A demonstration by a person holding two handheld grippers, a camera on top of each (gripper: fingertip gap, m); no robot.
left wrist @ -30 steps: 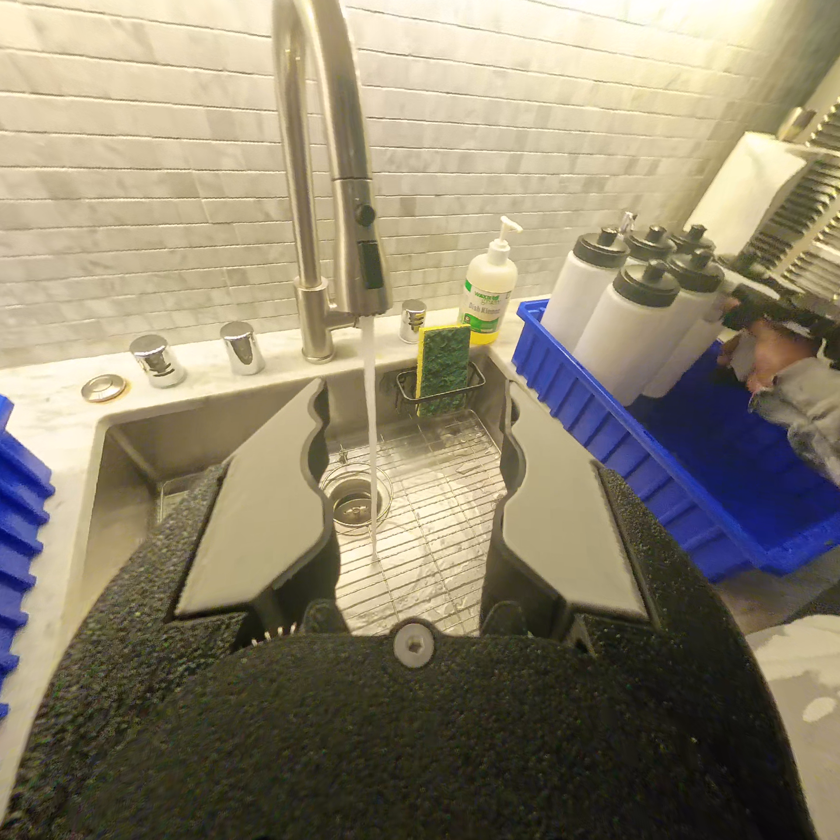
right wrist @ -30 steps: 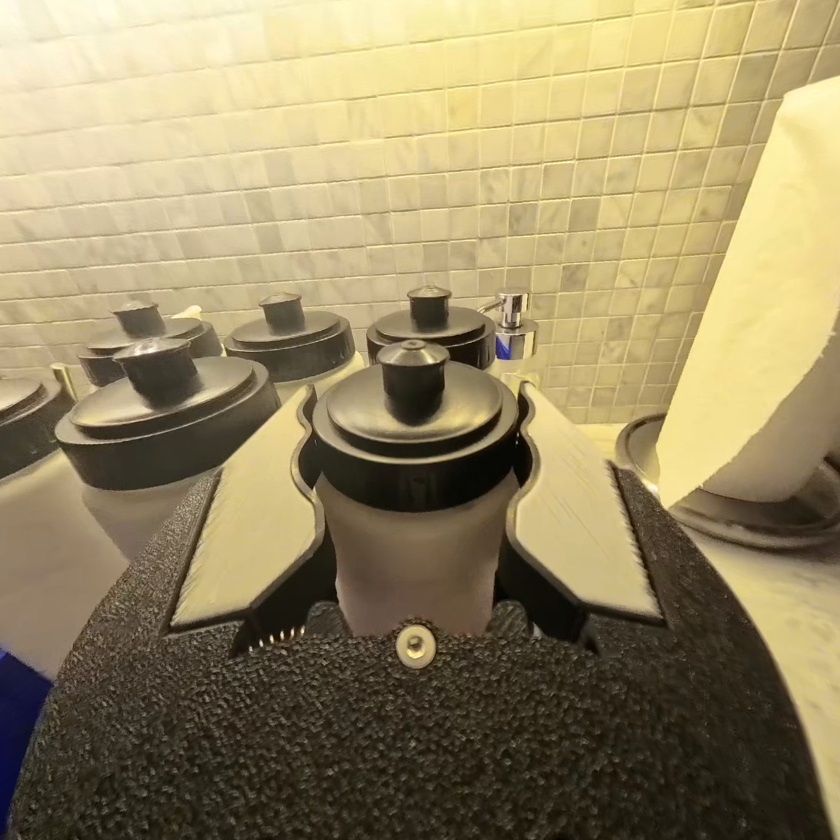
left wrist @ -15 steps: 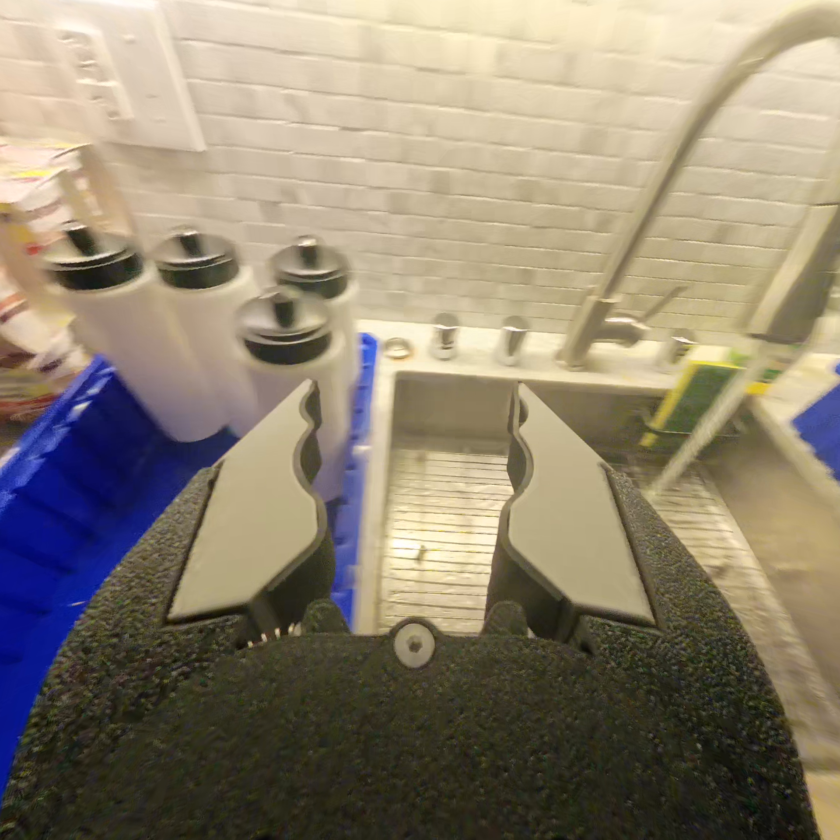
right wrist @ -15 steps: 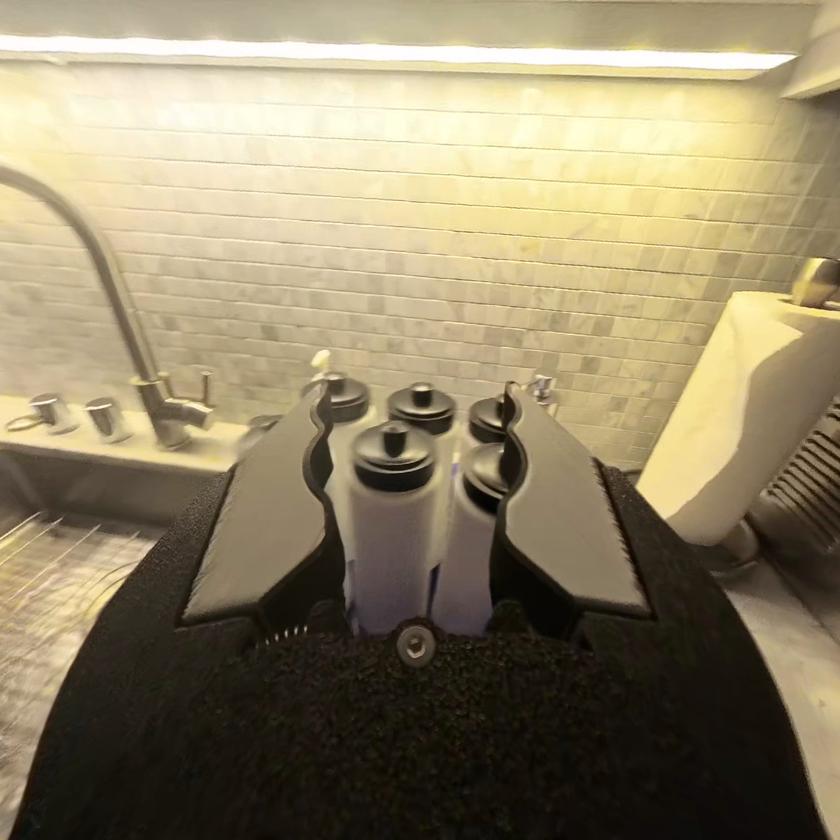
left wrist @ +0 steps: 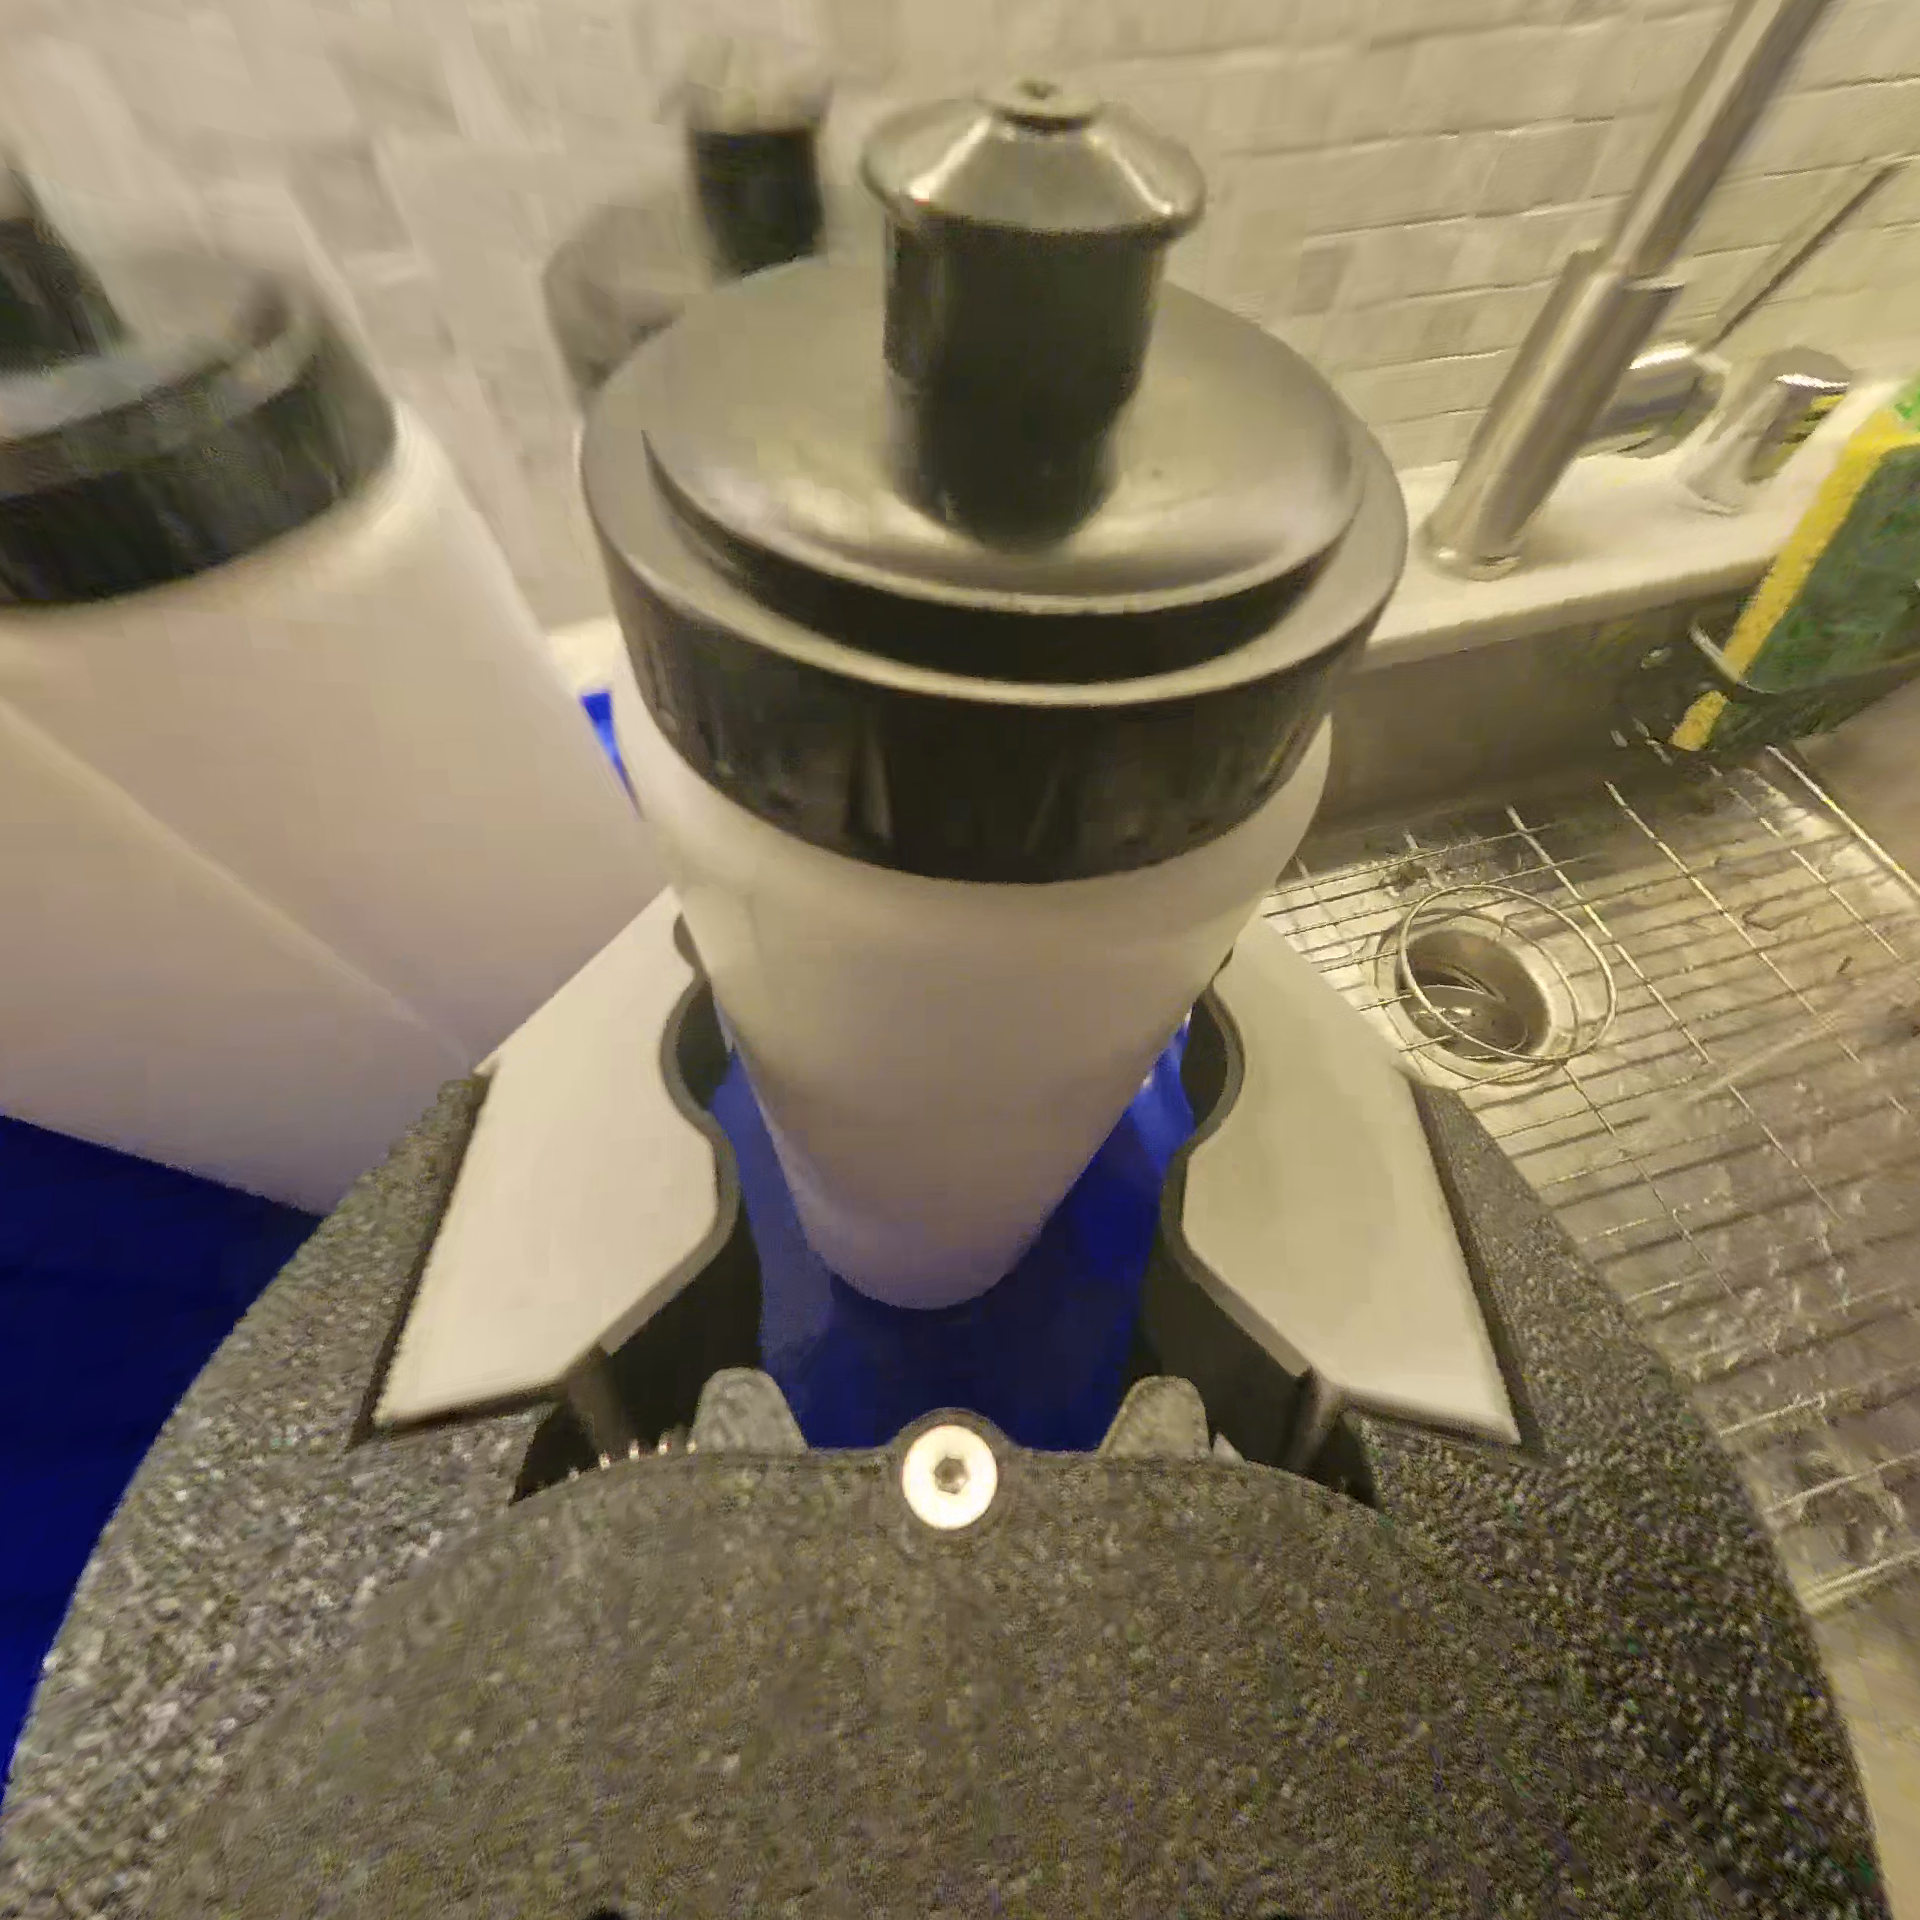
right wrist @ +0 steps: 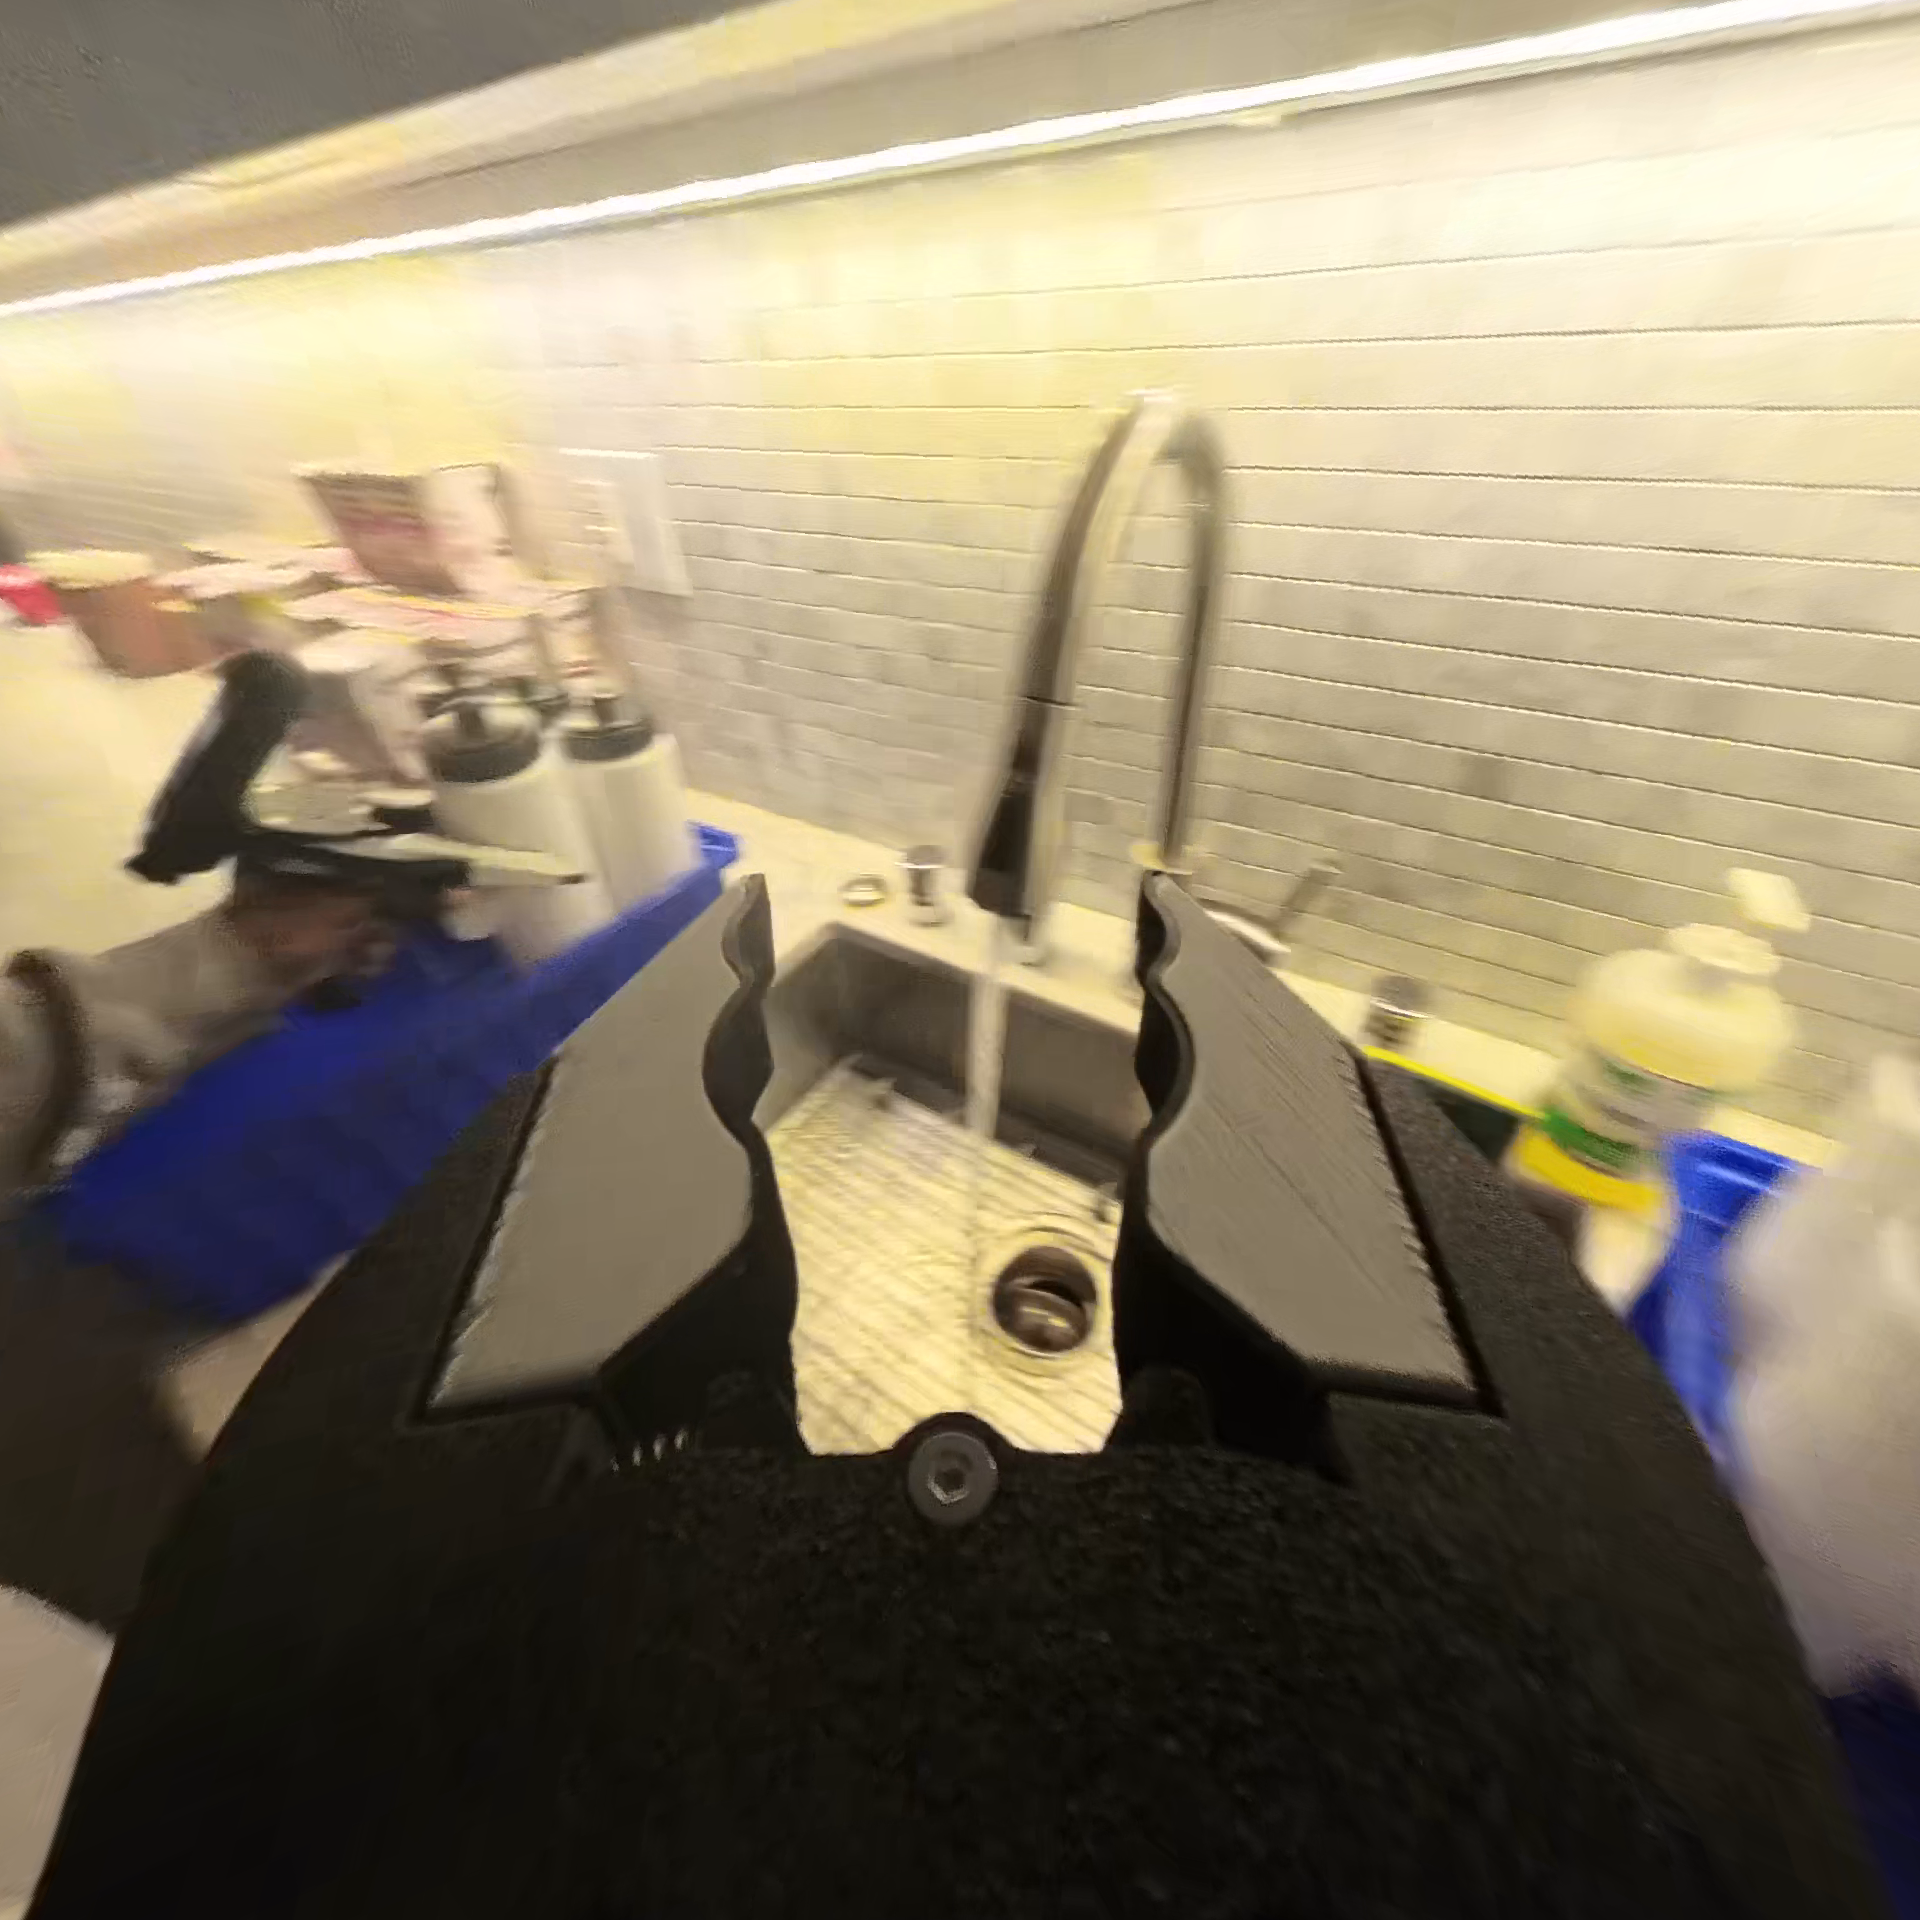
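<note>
In the left wrist view a white squeeze bottle (left wrist: pixel 935 1091) with a black cap stands in a blue bin (left wrist: pixel 125 1299). My left gripper (left wrist: pixel 956 966) is open, with a finger on each side of the bottle's body and a small gap at each. More white bottles (left wrist: pixel 260 727) stand to its left. My right gripper (right wrist: pixel 954 914) is open and empty, held above the steel sink (right wrist: pixel 883 1195) and facing the faucet (right wrist: pixel 1122 644), which runs water (right wrist: pixel 987 1039). The left gripper (right wrist: pixel 499 862) shows far left at the bottles (right wrist: pixel 561 800) in the left bin (right wrist: pixel 364 1081).
The sink has a wire grid and a drain (right wrist: pixel 1044 1299), also seen in the left view (left wrist: pixel 1486 997). A yellow-green sponge (left wrist: pixel 1839 623) sits in a caddy at the back. A soap bottle (right wrist: pixel 1662 1049) and a second blue bin (right wrist: pixel 1704 1195) are at the right.
My left gripper swung from the sink to the left bin and moved in around a bottle. My right gripper backed off the bottle in the right bin and turned to the sink, empty.
</note>
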